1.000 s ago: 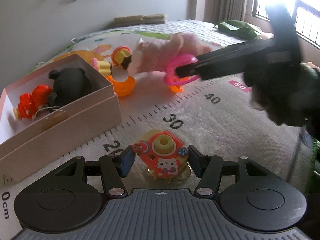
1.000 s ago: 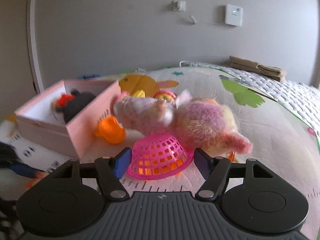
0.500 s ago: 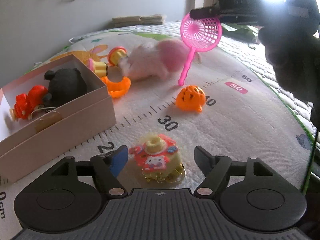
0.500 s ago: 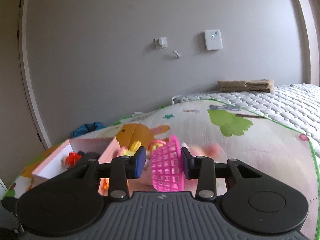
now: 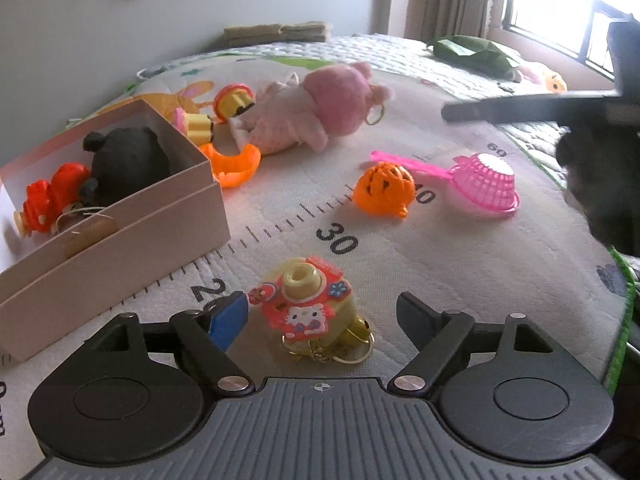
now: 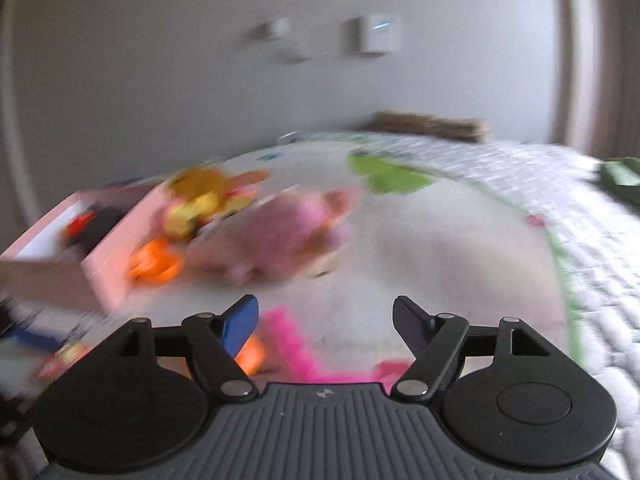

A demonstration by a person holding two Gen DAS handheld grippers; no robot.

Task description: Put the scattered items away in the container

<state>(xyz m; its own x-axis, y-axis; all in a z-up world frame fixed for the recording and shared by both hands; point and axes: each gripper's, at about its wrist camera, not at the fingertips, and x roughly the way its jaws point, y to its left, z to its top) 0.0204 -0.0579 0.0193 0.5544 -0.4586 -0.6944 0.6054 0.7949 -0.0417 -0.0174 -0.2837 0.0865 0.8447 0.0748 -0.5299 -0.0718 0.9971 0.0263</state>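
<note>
My left gripper hovers low over the mat, its jaws opening around a red and yellow toy camera keychain; the pads do not press it. The pink box on the left holds a black plush and a red toy. An orange ball and a pink net scoop lie on the mat. My right gripper is opening with nothing between its jaws, above the pink net scoop. That view is blurred.
A pink plush doll, an orange half shell and two small yellow and pink toys lie beside the box's far side. A green cloth sits far right by the window. The ruler-printed mat covers the bed.
The right gripper lifted the pink net off the orange ball, then let it go; the net now lies right of the ball. The left jaws opened wider around the toy camera.
</note>
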